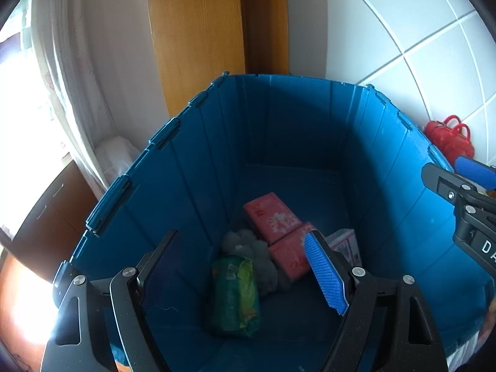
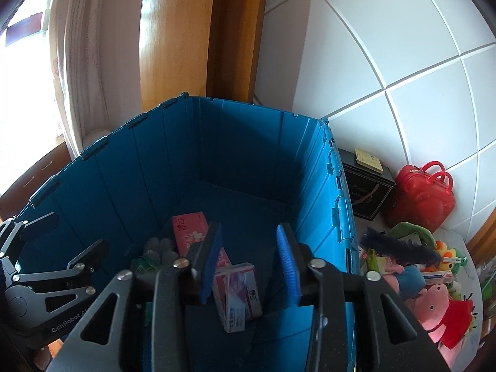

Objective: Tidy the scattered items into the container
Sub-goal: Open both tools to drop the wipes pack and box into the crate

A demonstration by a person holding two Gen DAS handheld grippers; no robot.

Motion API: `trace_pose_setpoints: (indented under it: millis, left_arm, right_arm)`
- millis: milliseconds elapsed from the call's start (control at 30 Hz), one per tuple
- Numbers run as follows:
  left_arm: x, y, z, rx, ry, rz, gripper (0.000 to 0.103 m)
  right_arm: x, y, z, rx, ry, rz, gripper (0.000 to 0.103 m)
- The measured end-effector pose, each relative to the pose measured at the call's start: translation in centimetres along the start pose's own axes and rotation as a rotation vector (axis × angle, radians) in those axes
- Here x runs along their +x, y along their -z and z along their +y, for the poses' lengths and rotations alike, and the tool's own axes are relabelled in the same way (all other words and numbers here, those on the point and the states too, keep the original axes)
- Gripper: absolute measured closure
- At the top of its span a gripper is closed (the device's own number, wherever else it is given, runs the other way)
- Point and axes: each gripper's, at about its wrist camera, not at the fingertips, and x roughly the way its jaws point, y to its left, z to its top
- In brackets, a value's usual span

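Your left tongs [image 1: 245, 266] and right tongs [image 2: 249, 263] both gape wide, empty, above the blue container [image 2: 93, 186]; pink packs [image 1: 272, 217] lie at its bottom, centre frame.

"GenRobot.A" stands in white on the black body of the left gripper [image 2: 59, 260], cut off after that; the right gripper [image 1: 465, 186] shows only "D" and part of a second letter at the left view's right edge; print on the packs in the blue bin [image 2: 235, 142] is too blurred to read.
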Motion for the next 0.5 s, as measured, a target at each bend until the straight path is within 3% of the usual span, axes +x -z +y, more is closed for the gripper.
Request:
trace_pose_setpoints:
  millis: [33, 67, 200, 267, 300, 500]
  left_arm:
    - [-0.1, 0.0, 0.0, 0.000, 0.001, -0.003, 0.022]
    - [-0.3, 0.1, -0.1, 0.000, 0.001, -0.006, 0.022]
    - [-0.9, 0.1, 0.1, -0.002, 0.002, -0.022, 0.022]
    - [-1.4, 0.2, 0.3, -0.006, 0.004, -0.033, 0.019]
    - [-1.7, 0.4, 0.4, -0.010, 0.004, -0.040, 0.018]
    - [-3.2, 1.0, 0.4, -0.023, 0.005, -0.065, 0.015]
  right_arm:
    - [0.0, 0.0, 0.0, 0.000, 0.002, -0.002, 0.038]
    - [-0.1, 0.1, 0.0, 0.000, 0.004, -0.004, 0.033]
    - [-0.5, 0.2, 0.1, 0.002, 0.007, -0.009, 0.028]
    - [-0.8, 0.3, 0.0, 0.007, 0.008, -0.018, 0.007]
    - [-1.1, 0.4, 0.0, 0.011, 0.009, -0.024, 0.002]
    - [-3.4, 0.9, -0.9, 0.040, 0.018, -0.062, 0.000]
